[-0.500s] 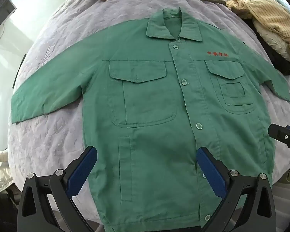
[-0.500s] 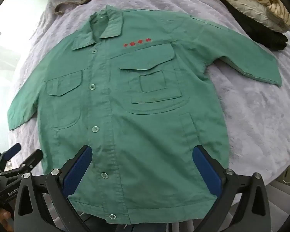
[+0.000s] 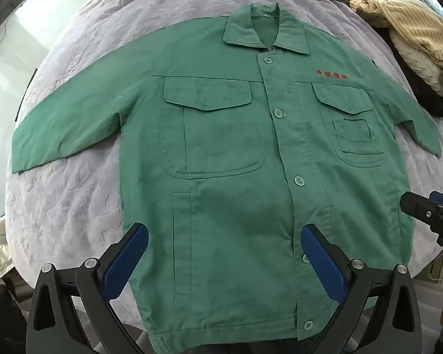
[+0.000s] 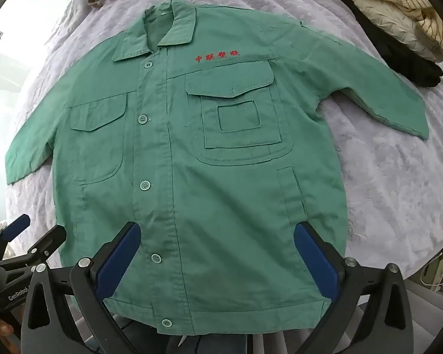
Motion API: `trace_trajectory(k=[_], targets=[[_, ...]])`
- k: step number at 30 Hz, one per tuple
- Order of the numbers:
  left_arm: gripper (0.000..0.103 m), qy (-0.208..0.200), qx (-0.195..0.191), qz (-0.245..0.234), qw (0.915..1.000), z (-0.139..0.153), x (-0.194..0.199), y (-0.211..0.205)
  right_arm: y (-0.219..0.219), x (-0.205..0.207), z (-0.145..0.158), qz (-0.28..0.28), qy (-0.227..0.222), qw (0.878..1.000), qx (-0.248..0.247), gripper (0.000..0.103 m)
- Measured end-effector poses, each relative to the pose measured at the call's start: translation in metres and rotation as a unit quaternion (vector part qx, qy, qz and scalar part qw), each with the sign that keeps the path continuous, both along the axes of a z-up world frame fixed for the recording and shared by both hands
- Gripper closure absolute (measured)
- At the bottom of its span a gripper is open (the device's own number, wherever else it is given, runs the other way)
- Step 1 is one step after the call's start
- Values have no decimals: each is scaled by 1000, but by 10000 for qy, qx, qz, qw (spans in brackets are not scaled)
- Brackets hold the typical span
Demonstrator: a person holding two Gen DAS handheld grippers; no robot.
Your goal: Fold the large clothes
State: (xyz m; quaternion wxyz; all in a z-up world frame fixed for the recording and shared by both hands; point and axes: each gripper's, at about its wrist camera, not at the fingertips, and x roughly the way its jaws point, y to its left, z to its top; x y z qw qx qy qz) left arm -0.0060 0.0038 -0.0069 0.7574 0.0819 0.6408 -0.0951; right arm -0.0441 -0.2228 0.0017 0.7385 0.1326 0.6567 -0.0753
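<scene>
Green cotton-like cloth is filling both views: the work jacket (image 3: 236, 162) is lying face up and buttoned on the lavender quilted bed (image 3: 73, 206), its collar pointing away from the cameras and its hem hanging near the bed's close edge. Both sleeves are spreading out to the sides, and no part of the body is doubled over, so I am judging the folding as not yet begun; only the laying-out is looking done. Everything is remaining: bringing each sleeve in, then folding the body. The left gripper (image 3: 224, 253) is hovering above the lower front with its jaws wide and nothing between them. The right gripper (image 4: 217, 250) is hanging likewise over the hem, jaws wide and empty. A heap of other clothes (image 4: 398, 14) is sitting at the far right corner, apart from the jacket.
</scene>
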Motion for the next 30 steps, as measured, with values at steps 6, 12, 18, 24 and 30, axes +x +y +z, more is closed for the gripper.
trace_trajectory(k=[6,12,18,24,30], targets=[[0,42,15,56,10000,1,1,3,1,-1,-1,-49,14,10000,25,0],[0,61,29,104,9999,1,1,4,2,-2,-1,-50,12,10000,31,0],[0,68,46,114,9999,1,0,4,2,-2,-2,-57,-9,10000,31,0],[0,58,49,112,9999,0,-1,5,3,-2,-1,-49,-18,10000,27,0],[0,54,59,138,9999,1,-2,6,3,-1,1,-37,-28,10000,57,0]])
